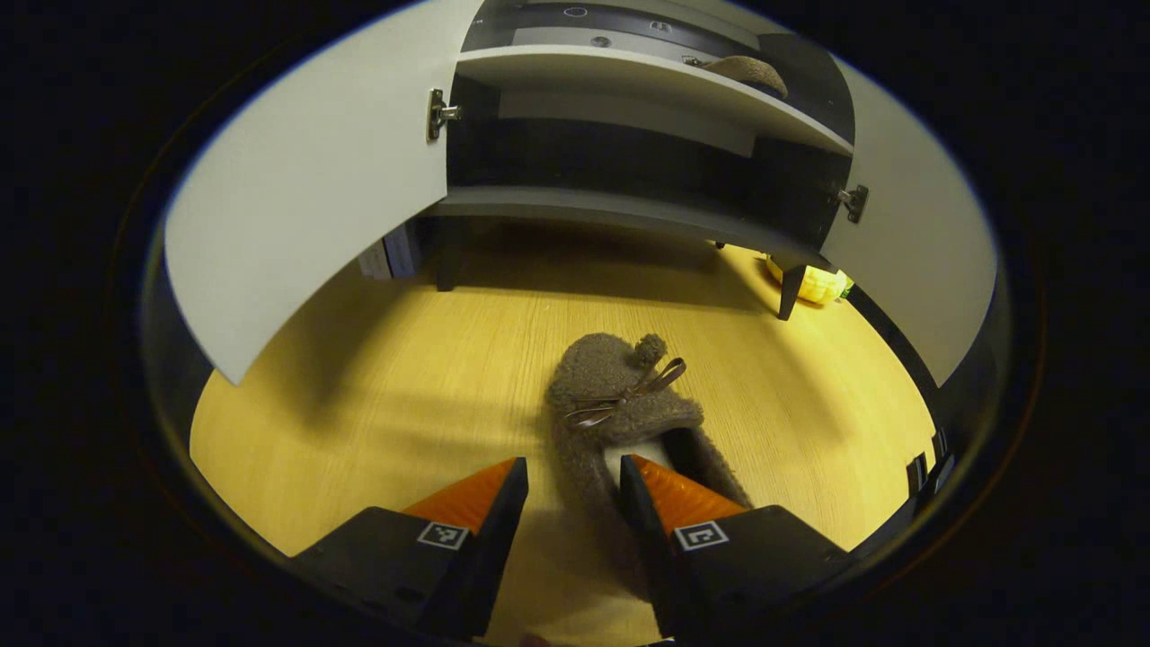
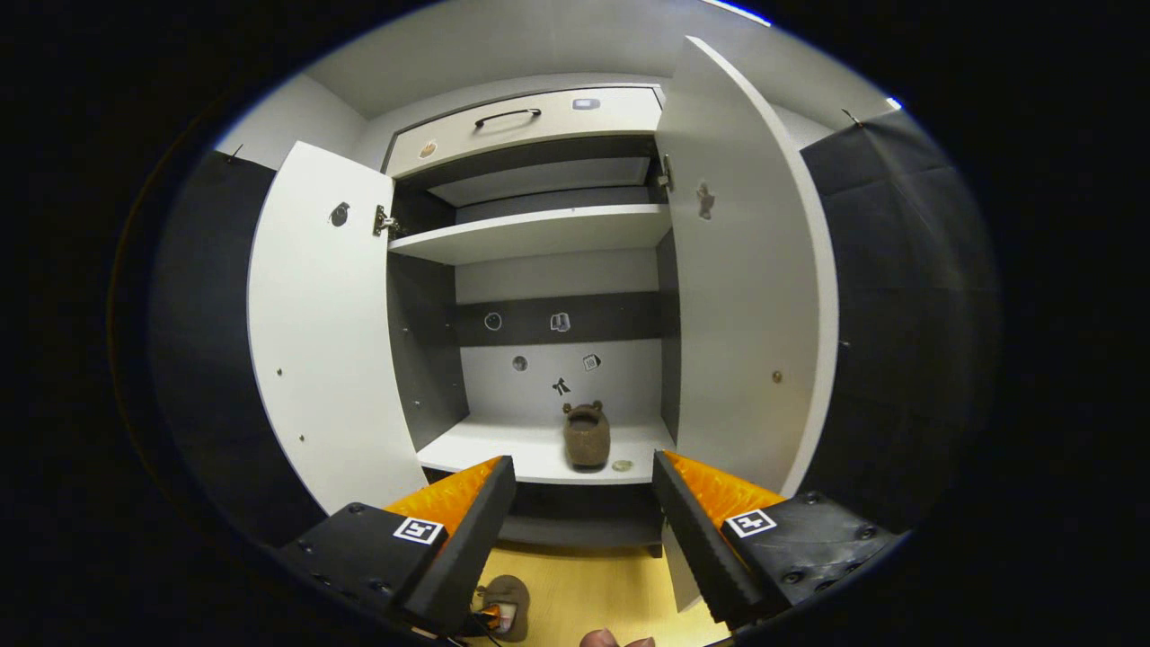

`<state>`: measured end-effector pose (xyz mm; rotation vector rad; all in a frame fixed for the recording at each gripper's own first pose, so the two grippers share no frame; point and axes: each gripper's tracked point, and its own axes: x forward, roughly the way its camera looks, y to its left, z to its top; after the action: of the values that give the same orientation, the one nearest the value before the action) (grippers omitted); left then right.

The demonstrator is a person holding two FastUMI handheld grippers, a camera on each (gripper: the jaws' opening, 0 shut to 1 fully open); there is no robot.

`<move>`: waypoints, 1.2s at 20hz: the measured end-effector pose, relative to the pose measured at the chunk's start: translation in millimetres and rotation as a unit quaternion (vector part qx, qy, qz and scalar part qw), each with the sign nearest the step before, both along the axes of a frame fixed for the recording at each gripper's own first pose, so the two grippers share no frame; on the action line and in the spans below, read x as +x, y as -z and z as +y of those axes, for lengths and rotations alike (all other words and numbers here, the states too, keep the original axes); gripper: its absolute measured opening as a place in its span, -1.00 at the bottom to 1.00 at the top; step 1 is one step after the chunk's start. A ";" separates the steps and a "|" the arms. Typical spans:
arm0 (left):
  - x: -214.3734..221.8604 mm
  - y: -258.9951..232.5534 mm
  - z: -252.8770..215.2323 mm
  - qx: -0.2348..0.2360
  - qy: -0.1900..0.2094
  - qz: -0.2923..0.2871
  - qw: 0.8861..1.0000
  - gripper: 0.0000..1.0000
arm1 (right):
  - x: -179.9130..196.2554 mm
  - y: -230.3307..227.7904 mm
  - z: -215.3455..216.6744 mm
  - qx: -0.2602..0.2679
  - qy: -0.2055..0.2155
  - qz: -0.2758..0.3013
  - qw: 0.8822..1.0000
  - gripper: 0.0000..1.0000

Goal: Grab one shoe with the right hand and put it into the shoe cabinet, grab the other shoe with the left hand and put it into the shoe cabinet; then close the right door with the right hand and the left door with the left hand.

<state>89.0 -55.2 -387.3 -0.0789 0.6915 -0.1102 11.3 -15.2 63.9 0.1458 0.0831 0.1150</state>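
The left gripper [image 1: 572, 485] has its fingers spread wide and holding nothing, straddling the heel end of a brown fuzzy slipper [image 1: 624, 404] that lies on the wooden floor [image 1: 386, 404], toe with bow and pom-pom pointing at the cabinet. One finger sits over the slipper's opening, the other outside its left wall; whether either touches the wool cannot be told. To grip well, I judge the fingers should sink lower and pinch that side wall near the heel, not just the loose fuzz.

The right gripper [image 2: 584, 490] also stands wide apart and empty, facing the shoe cabinet [image 2: 539, 234]. The other slipper [image 2: 587, 436] already stands on the lower shelf [image 2: 476, 449], right of centre and near the front edge, with a small round thing just beside it.

Both doors are swung out: the left door [image 2: 314, 323] and the right door [image 2: 746, 296]. The free shelf space lies left of the placed slipper. The carry must rise over the shelf's front lip and pass between the door edges.
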 end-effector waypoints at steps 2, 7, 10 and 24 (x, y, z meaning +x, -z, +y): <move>11.0 3.3 -7.1 0.001 0.014 -0.010 1.000 0.22 | -10.1 8.1 -13.3 -0.008 0.013 0.012 1.000 0.96; 36.0 8.8 4.7 0.027 0.005 -0.015 1.000 -0.13 | -35.0 16.9 -46.3 -0.018 0.049 0.029 0.998 0.96; 37.4 8.2 9.7 0.049 0.012 0.003 0.999 -0.60 | -46.0 23.4 -57.7 -0.021 0.055 0.036 0.998 0.96; 11.6 -207.0 -26.6 0.020 0.011 -0.044 0.999 -0.87 | -44.4 50.7 -137.0 -0.021 0.106 0.049 0.993 0.97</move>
<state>100.6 -81.8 -180.4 -0.0269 0.6061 -0.1203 -33.1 -152.2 13.2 0.1180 0.1665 -0.1070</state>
